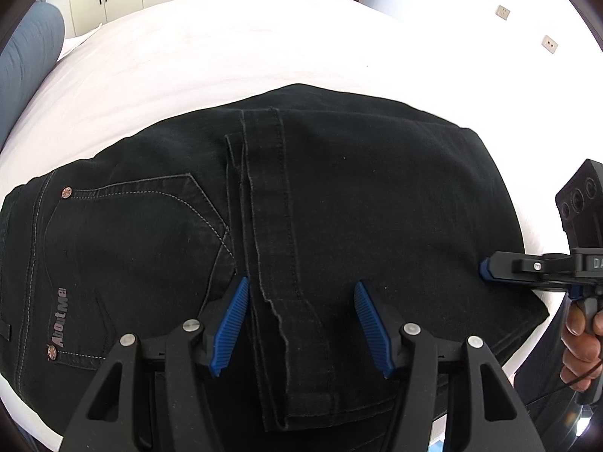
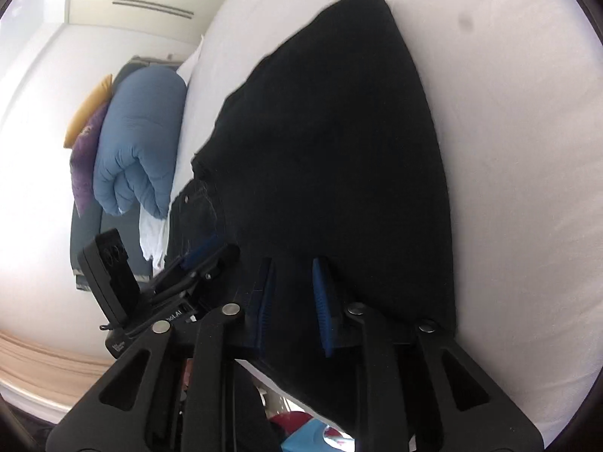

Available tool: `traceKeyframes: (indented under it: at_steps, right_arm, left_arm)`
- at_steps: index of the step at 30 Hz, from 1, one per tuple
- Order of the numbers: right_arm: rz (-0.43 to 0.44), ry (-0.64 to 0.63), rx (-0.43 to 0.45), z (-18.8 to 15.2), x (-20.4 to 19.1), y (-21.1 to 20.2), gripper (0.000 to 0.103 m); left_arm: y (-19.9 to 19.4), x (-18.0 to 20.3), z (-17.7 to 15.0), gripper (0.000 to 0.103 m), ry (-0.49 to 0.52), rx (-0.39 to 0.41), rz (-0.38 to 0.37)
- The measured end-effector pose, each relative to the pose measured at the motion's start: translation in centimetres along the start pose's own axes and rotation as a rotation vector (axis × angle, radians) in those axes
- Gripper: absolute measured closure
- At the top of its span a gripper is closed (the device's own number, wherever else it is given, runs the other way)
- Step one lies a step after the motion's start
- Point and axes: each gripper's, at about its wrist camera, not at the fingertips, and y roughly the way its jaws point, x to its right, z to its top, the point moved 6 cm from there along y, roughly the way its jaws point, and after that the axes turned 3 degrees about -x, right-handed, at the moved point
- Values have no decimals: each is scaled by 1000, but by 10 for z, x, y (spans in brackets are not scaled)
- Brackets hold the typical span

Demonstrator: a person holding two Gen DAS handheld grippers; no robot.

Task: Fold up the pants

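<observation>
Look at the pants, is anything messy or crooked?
A little. On the black pants the leg hems lying across the middle don't line up: one cuff edge sits further over than the other. Nothing looks torn or spilled on the white bed.

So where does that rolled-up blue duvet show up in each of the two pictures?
Left wrist view: the blue duvet shows only as a slice at the far left edge, beyond the white bed.
Right wrist view: the duvet is in full view at left of centre, beside the bed's edge.
Shared landmark: the black pants lying on the bed.
</observation>
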Motion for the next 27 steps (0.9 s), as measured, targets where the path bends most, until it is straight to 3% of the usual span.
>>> traceKeyframes:
  at_steps: [3,5,6,7,9,14,18,21,27]
  right_arm:
    - [15,-15,16,-5,-14,-11,78]
    - [59,-63,27,-6,-31,-20,66]
    - [57,-70,30,-4,-35,-26,41]
    - [53,-71,38,-4,-40,-26,27]
    - [78,-79,55,1,-52,-25,27]
    - [79,-69,16,13,-61,-23,27]
    - [120,-43,-27,23,-62,6,27]
    - [53,4,-37,30,-42,28,39]
    - [40,10,-59,34,-49,25,38]
  left_arm:
    - [-8,-6,0,43,-46,27,-28]
    - [-19,-15,-4,42,-114,46,-70]
    - [-28,-23,-8,40,-157,67,-91]
    - [-37,-32,-12,37,-194,93,-99]
    - [-60,-59,-23,29,-297,160,-106]
    - [-108,-159,-64,23,-640,302,-113]
    - [-119,-218,-94,22,-837,350,-150]
    - [-115,-246,-109,22,-939,364,-177]
    - [-111,-273,-129,22,-1104,419,-261]
